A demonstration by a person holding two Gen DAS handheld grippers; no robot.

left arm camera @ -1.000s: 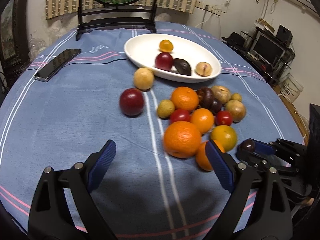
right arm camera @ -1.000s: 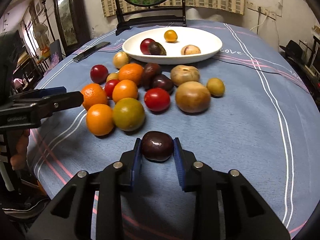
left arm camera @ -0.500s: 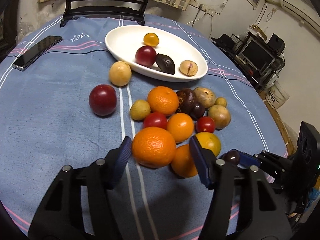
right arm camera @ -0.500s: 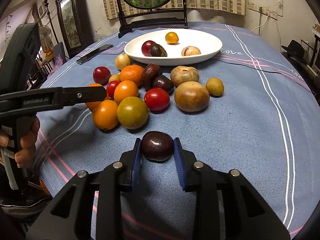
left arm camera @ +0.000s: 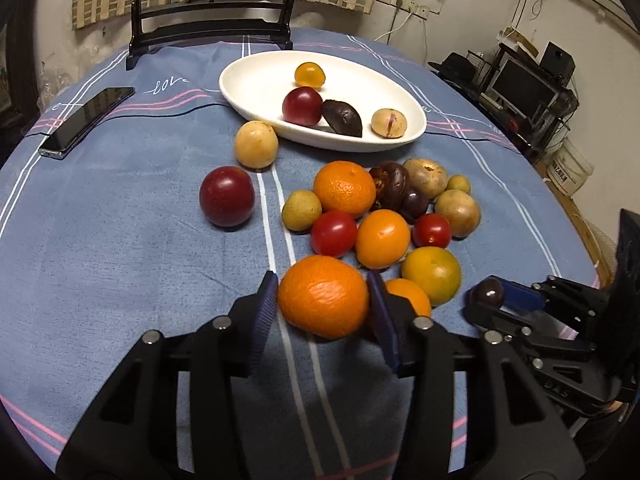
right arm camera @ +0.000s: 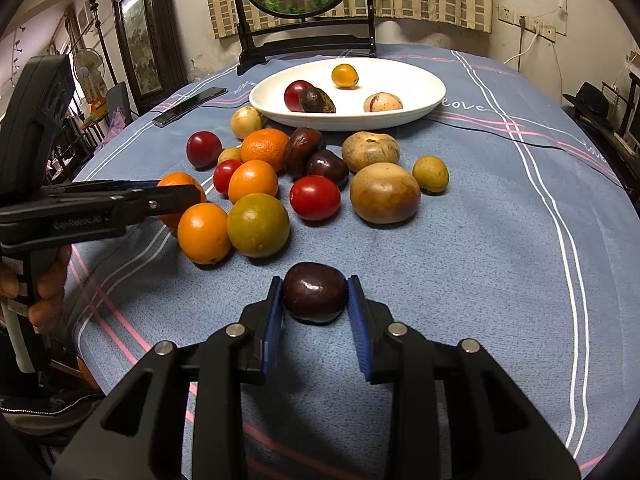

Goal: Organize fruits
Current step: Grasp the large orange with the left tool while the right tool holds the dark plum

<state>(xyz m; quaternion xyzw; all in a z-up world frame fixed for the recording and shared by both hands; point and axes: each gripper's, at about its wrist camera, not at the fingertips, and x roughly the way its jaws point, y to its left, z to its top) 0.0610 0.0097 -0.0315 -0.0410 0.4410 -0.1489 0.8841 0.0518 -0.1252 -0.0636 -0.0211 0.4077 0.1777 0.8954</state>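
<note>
A: How far along is it?
B: Four fruits lie in the white oval dish; over a dozen remain on the blue-clothed worktop.
A: And the grippers?
B: The left gripper pinches a large round orange; the right gripper pinches a glossy dark purple fruit.

dim warm indoor light, sharp centre, fisheye-bent dark edges

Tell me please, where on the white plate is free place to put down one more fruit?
The white plate is bare along its left end, left of the red plum, and at its right end past the tan fruit. The middle, around the dark fruit, is crowded.
</note>
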